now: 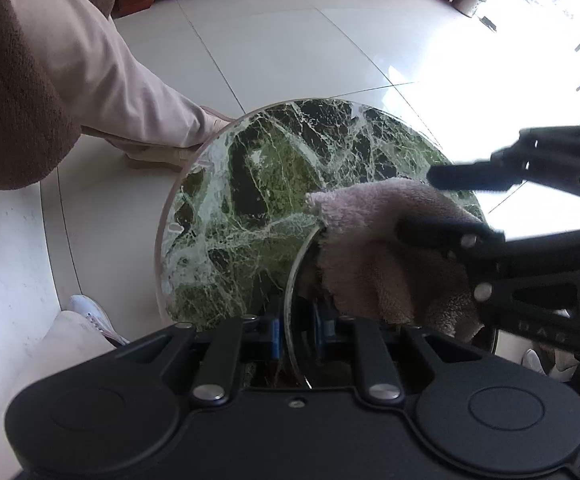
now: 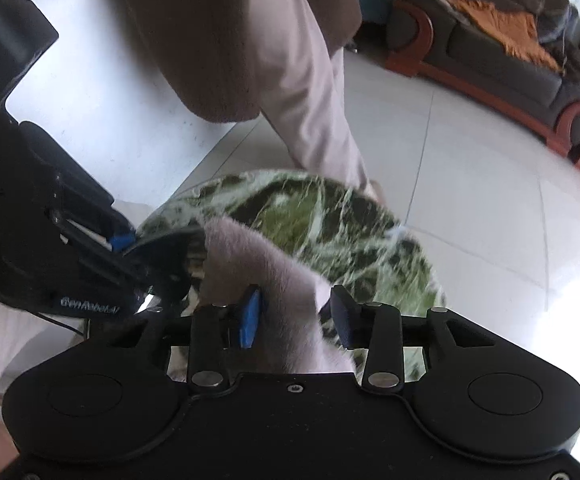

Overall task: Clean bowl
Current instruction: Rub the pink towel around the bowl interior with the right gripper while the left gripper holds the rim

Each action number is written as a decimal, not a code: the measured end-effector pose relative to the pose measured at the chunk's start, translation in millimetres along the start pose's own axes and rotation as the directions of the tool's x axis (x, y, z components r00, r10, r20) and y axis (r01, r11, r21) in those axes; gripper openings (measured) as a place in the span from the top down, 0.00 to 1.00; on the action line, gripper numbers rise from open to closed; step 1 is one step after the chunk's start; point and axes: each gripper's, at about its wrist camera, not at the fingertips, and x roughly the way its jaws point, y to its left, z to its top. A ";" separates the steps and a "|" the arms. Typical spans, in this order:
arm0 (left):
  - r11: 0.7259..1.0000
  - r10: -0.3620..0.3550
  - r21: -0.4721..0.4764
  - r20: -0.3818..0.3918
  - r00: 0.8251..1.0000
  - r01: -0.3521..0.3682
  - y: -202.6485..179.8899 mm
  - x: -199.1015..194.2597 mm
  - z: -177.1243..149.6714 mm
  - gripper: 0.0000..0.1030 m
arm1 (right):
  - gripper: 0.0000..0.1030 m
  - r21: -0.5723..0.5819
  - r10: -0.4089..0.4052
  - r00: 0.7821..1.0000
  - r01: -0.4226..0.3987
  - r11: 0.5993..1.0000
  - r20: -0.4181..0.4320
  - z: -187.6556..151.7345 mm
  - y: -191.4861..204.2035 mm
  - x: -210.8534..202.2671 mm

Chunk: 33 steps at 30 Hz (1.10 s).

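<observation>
Glass bowl and cloth over a round marble table [image 1: 250, 184]

We log the left gripper [image 1: 295, 326] clamped on the clear bowl [image 1: 291, 280] rim (six o'clock); the right gripper [image 2: 295, 316], jaws parted around the pink cloth [image 1: 381, 240], enters from three o'clock.

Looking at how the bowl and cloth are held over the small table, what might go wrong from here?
1. The left tongs pinch only the glass bowl's thin rim; wiping pressure might twist it loose.
2. The right tongs look loose around the pink cloth, which could slip out.
3. The bowl sits near the marble table's edge; dropped, it may reach the tiled floor.
</observation>
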 end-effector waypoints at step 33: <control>1.000 0.015 0.018 -0.012 1.000 -0.015 -6.6 3.1 -1.8 0.81 | 0.80 -0.113 0.014 0.999 -0.018 0.993 -0.039 0.1 11.2 9.7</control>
